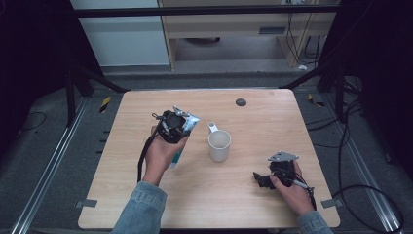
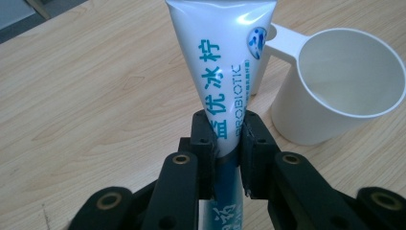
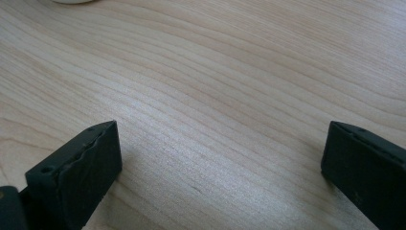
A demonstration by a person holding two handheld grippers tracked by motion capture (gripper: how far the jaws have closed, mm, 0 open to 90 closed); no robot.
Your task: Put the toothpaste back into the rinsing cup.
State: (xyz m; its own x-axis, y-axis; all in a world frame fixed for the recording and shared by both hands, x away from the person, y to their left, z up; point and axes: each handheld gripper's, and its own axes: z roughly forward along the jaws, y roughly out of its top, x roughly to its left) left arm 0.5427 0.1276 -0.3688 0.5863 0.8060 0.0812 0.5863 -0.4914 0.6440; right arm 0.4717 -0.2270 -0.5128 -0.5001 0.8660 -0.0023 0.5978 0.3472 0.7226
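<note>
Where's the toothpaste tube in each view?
High view: toothpaste tube left of centre, clamped in the left gripper, left of the white cup.
Left gripper view: tube rises up the middle between the jaws.
Right gripper view: bare table, no tube.
Shared landmark: the white cup.

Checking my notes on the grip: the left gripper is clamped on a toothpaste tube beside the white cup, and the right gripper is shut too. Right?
Not quite. The right gripper is open; the right gripper view shows its jaws wide apart over the table. The left gripper does clamp the toothpaste tube beside the white cup.
</note>
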